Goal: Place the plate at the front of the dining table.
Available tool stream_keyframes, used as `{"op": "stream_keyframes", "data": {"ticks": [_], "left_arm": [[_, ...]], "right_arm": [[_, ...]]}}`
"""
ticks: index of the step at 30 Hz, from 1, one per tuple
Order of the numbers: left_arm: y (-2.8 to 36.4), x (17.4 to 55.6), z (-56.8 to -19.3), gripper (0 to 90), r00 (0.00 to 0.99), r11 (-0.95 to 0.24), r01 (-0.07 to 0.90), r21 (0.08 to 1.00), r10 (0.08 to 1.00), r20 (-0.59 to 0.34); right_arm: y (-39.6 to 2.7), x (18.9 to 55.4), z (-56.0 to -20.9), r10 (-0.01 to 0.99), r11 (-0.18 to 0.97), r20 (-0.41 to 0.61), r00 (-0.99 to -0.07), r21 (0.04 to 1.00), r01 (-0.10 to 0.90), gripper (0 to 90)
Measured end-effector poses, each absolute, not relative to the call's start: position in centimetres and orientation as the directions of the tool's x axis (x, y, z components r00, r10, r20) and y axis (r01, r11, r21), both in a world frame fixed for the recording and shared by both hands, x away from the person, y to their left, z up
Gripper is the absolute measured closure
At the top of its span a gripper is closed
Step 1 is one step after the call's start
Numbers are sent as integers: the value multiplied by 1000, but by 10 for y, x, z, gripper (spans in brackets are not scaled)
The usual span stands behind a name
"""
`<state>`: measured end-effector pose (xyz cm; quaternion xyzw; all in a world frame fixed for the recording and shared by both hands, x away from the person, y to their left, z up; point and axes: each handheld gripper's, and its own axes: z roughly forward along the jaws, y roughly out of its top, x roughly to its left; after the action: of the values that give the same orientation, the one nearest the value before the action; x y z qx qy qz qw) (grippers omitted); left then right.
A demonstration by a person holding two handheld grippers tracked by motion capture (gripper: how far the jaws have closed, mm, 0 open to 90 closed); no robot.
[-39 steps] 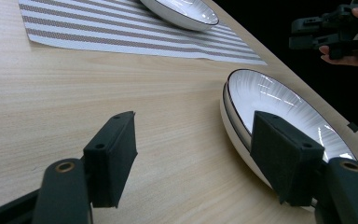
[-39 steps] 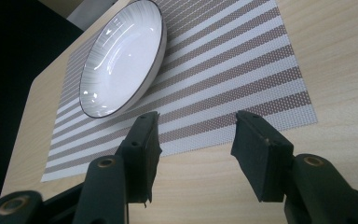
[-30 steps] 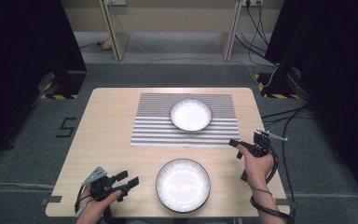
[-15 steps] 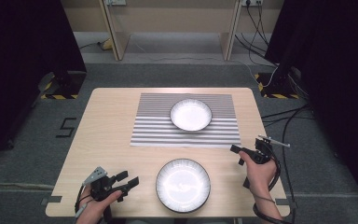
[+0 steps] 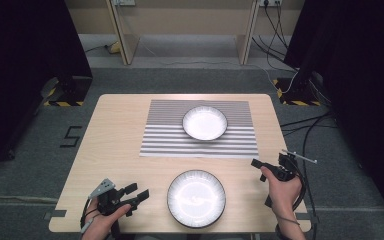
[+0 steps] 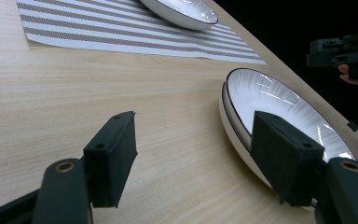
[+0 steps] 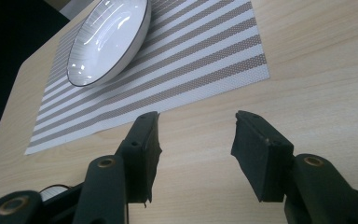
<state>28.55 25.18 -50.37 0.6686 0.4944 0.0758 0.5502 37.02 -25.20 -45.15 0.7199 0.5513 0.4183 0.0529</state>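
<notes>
A white ribbed bowl (image 5: 196, 198) with a dark rim sits near the table's front edge. A second, similar bowl (image 5: 204, 122) rests on a grey-and-white striped placemat (image 5: 165, 140) farther back. My left gripper (image 5: 139, 191) lies low at the front left, open, its jaws pointing at the near bowl (image 6: 279, 102), which stands just beyond the right jaw. My right gripper (image 5: 256, 163) hovers at the front right, open, and faces the placemat (image 7: 191, 60) and the far bowl (image 7: 107, 39). Neither gripper (image 6: 196, 154) (image 7: 196, 144) holds anything.
The light wooden table (image 5: 110, 145) has bare surface left of the placemat and between the two bowls. Dark curtains flank the room, and cables (image 5: 305, 135) lie on the grey floor to the right. In the left gripper view the right gripper (image 6: 340, 49) shows far off.
My right gripper has drifted a little toward the table's front edge. The left gripper and both bowls have stayed put.
</notes>
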Motion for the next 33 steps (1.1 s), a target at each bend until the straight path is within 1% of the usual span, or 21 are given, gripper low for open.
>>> {"op": "stream_keyframes", "data": {"ticks": [23, 33], "left_arm": [[250, 285, -504, 309, 500, 91, 580, 810, 745, -442], [249, 285, -505, 309, 500, 88, 582, 809, 745, -441]], "right_arm": [[-266, 344, -461, 840, -401, 540, 57, 546, 736, 505], [-274, 330, -468, 832, -421, 550, 76, 535, 732, 505]]}}
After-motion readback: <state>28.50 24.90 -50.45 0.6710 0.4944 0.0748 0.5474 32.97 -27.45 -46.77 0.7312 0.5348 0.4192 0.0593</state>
